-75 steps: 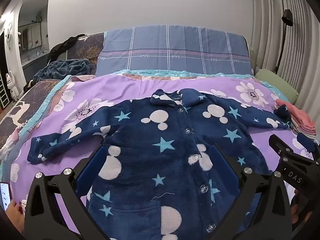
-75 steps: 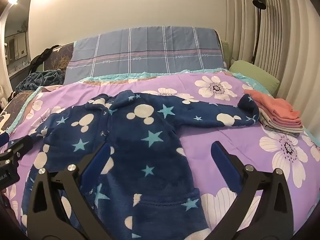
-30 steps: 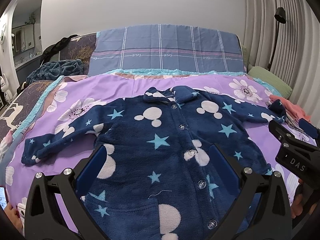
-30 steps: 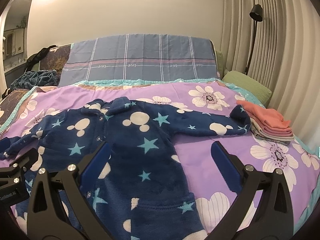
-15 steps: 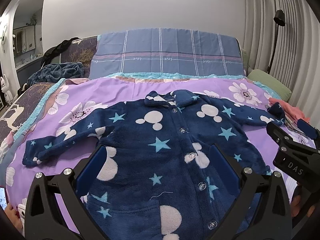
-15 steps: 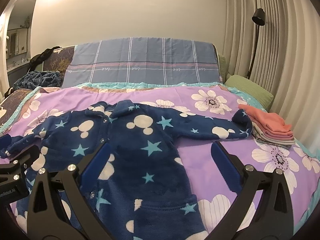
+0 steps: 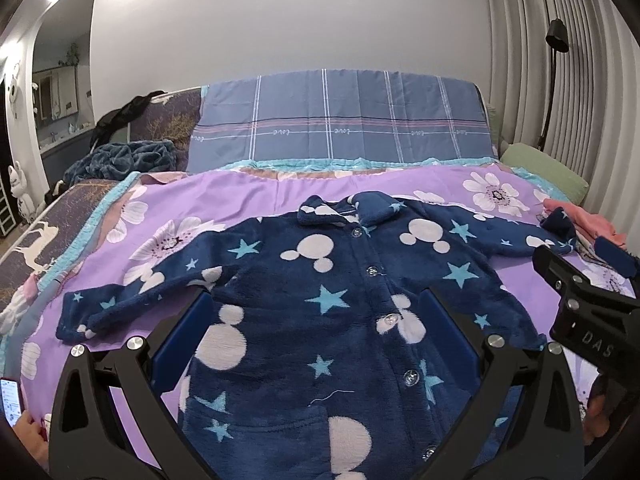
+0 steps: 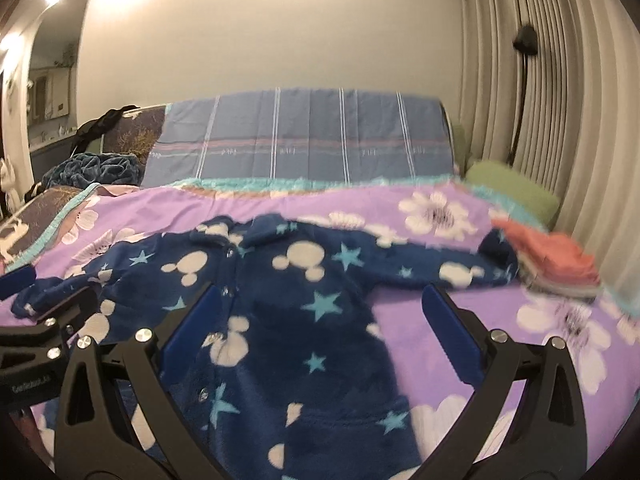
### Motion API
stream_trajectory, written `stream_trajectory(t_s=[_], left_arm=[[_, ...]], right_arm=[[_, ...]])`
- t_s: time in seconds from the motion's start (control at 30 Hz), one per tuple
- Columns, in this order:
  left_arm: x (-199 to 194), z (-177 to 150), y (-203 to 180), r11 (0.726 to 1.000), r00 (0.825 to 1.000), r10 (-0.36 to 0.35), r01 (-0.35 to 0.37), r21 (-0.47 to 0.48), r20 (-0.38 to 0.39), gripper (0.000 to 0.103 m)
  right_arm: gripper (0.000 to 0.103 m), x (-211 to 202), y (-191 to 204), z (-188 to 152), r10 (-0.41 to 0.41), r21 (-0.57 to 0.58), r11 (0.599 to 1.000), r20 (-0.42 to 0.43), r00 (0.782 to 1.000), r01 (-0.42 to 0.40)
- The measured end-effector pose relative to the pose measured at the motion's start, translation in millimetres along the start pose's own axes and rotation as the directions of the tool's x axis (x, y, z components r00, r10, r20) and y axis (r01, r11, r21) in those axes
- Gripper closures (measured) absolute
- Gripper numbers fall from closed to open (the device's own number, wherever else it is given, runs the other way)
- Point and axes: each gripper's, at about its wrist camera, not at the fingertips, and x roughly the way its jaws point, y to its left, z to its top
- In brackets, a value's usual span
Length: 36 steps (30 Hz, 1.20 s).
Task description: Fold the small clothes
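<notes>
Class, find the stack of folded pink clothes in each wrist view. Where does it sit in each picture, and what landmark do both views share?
Left wrist view: folded pink stack at the far right edge, partly cut off, beyond the pyjama sleeve cuff.
Right wrist view: the stack, blurred, at the right, beside that cuff.
Shared landmark: the blue plaid cover at the head of the bed.
</notes>
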Motion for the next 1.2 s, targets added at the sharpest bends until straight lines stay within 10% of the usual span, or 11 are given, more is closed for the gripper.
stream_trajectory(t_s=[0.6, 1.2], left_arm=[[-9, 0, -5, 0.972, 0.975, 0.209, -0.216, 0.094, 0.078, 0.001], [10, -9, 17, 0.999, 0.999, -0.051, 0.051, -0.016, -0.004, 0.001]], right_arm=[[0.002, 18, 5, -10, -0.02, -0.019, 1.0, -0.079, 0.997, 0.019], [0.002, 17, 16, -3, -0.059, -0.044, 0.997, -0.045, 0.997, 0.057]])
